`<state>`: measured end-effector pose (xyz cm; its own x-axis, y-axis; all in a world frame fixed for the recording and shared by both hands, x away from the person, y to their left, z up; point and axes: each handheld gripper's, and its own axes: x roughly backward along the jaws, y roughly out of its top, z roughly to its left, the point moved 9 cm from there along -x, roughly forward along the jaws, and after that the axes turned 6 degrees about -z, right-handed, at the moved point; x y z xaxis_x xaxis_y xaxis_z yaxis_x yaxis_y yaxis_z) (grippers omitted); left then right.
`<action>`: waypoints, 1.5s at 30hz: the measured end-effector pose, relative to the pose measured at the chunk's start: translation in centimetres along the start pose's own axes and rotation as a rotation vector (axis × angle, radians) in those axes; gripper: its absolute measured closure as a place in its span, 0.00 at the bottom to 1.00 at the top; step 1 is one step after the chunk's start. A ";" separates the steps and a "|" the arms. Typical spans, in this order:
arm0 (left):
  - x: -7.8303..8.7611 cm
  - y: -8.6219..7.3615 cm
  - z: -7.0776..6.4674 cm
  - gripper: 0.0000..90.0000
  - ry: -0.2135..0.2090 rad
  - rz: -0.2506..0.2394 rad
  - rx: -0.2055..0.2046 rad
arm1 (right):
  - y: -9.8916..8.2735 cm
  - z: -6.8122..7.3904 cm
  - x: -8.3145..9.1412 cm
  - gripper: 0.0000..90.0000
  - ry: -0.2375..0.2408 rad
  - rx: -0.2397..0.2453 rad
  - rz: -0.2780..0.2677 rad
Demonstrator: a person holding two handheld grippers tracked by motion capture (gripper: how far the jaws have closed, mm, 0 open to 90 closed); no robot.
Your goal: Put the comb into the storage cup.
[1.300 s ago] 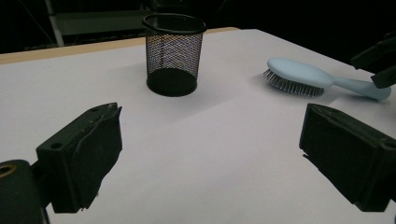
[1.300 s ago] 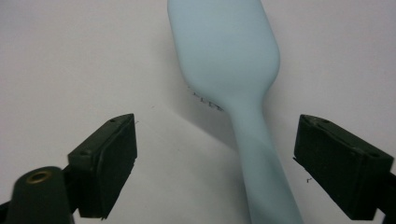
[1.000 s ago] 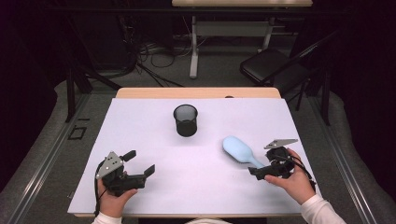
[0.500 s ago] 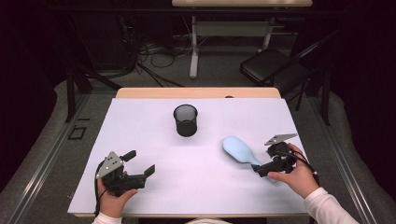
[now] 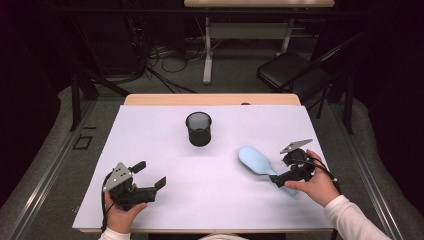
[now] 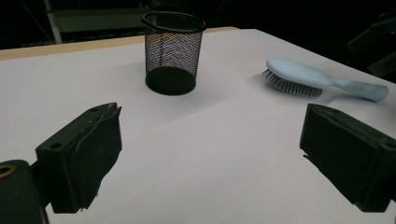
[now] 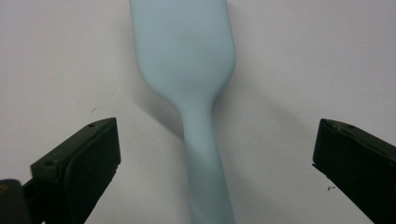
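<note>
Since a second ago the right gripper [image 5: 278,180] has shifted a little toward the table's right edge, back along the brush's handle; the left gripper [image 5: 150,176] has not moved.

Seen from above, a person sits at a table [image 5: 165,145] covered in smooth white sheeting, holding a black two-jaw gripper in each hand. The brush [image 5: 254,161] lies flat near the right edge, bristles down, its oval head pointing toward the centre and its handle toward the person's right hand. It is pale blue plastic, matt and rounded, narrowing at a soft neck into a slim handle (the left gripper view shows a row of fine dark bristles under the head).

In the right gripper view the jaws stand wide apart, one on each side of the handle [image 7: 205,158], touching nothing. The left gripper rests near the front left corner, jaws also wide open and empty.

A cup [image 5: 198,128] of black wire mesh, round and upright, stands toward the back edge at the middle, well apart from the brush.

Judging by this, the work has barely begun: the brush is lined up but not yet gripped, and lifting it, likely into the cup, remains.
</note>
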<state>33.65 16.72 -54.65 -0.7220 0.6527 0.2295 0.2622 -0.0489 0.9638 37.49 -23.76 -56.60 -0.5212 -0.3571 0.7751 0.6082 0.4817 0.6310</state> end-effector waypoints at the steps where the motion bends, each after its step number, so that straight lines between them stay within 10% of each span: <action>1: 0.0 0.0 0.0 0.06 0.000 0.001 0.000 | 0.0 0.0 0.0 0.02 0.001 0.007 0.009; 35: 0.0 0.0 0.0 0.06 -0.003 0.002 -0.003 | 0.1 0.6 -2.3 0.25 -0.004 0.165 0.145; 45: 0.0 -0.1 0.0 0.06 -0.001 0.004 -0.002 | 0.0 0.9 -3.1 0.38 0.010 0.147 0.184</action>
<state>33.64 16.71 -54.71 -0.7204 0.6532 0.2333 0.2637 -0.0532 0.9631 38.55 -21.96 -59.06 -0.4035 -0.2605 0.8771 0.5983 0.6501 0.4683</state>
